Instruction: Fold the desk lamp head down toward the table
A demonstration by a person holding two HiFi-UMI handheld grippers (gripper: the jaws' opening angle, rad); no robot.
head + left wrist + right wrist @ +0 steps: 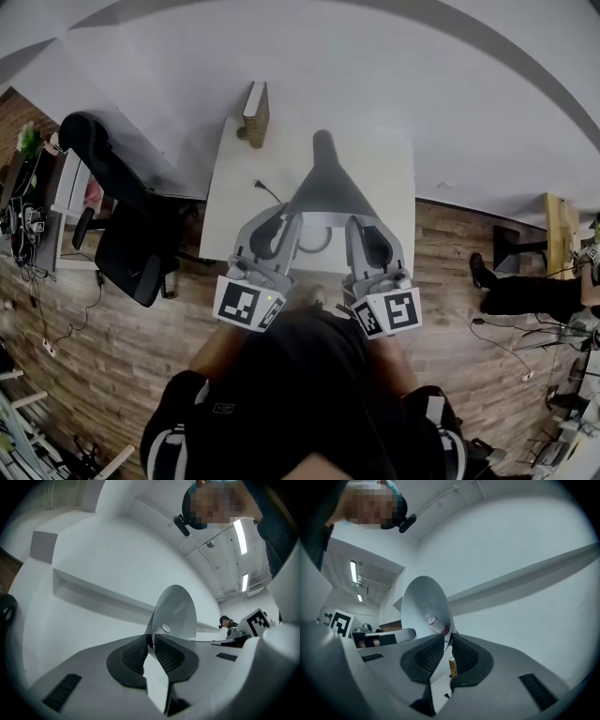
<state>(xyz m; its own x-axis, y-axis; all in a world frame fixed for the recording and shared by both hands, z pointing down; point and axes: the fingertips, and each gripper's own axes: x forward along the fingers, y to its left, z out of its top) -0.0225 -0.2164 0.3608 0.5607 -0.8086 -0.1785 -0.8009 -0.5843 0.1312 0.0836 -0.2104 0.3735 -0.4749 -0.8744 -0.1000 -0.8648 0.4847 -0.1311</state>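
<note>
A desk lamp with a grey cone shade (pixel 326 183) stands on the white table (pixel 234 202), its wide mouth turned toward me. My left gripper (pixel 284 223) is shut on the shade's left rim and my right gripper (pixel 361 225) on its right rim. In the left gripper view the thin rim of the shade (pixel 176 609) runs between the pads of the gripper (pixel 152 641), and the bulb (pixel 165 628) shows inside. The right gripper view shows the same: the shade (pixel 423 602) and bulb (pixel 433 621) sit above the gripper (pixel 447 641), whose pads pinch the rim.
A wooden block (pixel 255 114) stands at the table's far left edge, and a black cord with a plug (pixel 267 190) lies beside the lamp. A black office chair (pixel 122 216) is to the left of the table. White walls rise behind it.
</note>
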